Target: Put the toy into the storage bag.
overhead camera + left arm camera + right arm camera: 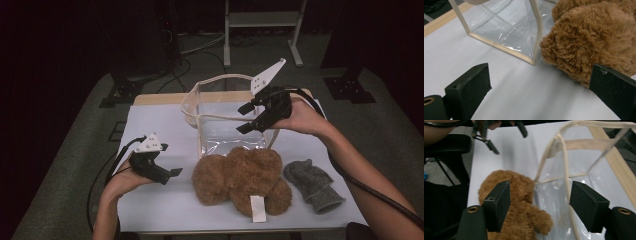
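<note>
High view: clear bag (220, 117) empty, teddy (242, 180) beside it; both grippers' (252, 116) (170, 175) jaws apart.

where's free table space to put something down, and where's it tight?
Free: white table top left of the clear bag, behind the left gripper; also the front left corner. Tight: brown plush bear against the bag's front, grey sock just beside it.

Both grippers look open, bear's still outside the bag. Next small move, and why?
Probably lower the right gripper onto the bear and close. Its jaws stand open with nothing between them, above the clear bag. The bear lies on the table against the bag's near wall. The left gripper waits open beside it.
</note>
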A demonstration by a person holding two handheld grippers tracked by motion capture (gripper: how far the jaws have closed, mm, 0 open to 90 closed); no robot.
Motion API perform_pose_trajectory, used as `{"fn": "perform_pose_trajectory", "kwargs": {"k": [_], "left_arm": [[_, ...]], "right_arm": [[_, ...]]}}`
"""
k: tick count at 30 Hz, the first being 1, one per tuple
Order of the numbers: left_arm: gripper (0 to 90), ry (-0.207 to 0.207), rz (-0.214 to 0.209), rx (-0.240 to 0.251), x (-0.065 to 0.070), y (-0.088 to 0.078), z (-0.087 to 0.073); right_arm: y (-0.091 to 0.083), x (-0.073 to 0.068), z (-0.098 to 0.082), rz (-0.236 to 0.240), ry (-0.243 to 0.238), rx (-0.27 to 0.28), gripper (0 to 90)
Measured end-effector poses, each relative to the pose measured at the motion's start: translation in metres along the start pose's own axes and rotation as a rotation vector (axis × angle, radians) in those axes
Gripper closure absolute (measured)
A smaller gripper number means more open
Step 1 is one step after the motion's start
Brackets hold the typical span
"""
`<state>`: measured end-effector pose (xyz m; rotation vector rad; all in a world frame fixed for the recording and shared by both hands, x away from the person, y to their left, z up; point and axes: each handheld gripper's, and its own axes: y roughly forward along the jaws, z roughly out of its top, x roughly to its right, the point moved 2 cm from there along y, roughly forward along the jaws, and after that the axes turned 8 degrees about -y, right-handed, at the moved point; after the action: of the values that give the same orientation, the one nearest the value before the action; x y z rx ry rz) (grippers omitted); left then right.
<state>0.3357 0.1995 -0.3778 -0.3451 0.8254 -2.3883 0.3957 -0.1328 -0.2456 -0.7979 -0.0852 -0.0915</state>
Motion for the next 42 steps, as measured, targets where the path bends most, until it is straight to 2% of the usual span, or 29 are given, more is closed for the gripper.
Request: {"fn": "perform_pose_trajectory", "kwargs": {"k": [6,15,24,29,42], "left_arm": [[2.8,-0.003,-0.003,0.003,0.0,0.0,0.0],[2.8,-0.015,-0.007,0.003,0.0,0.002,-0.002],[2.8,-0.014,-0.004,0.0,-0.002,0.0,-0.002],[2.8,-0.015,-0.004,-0.003,-0.002,0.0,-0.003],[2.8,-0.012,-0.007,-0.006,-0.002,0.001,-0.003]], "right_arm": [[0.01,-0.022,0.002,0.035,-0.039,-0.02,27.5],[0.042,-0.045,-0.008,0.106,-0.048,-0.077,25.1],[0.07,-0.05,-0.021,0.135,-0.036,-0.141,23.0],[0.083,-0.053,-0.031,0.136,-0.035,-0.184,21.9],[0.085,-0.062,-0.055,0.109,-0.008,-0.227,17.3]]}}
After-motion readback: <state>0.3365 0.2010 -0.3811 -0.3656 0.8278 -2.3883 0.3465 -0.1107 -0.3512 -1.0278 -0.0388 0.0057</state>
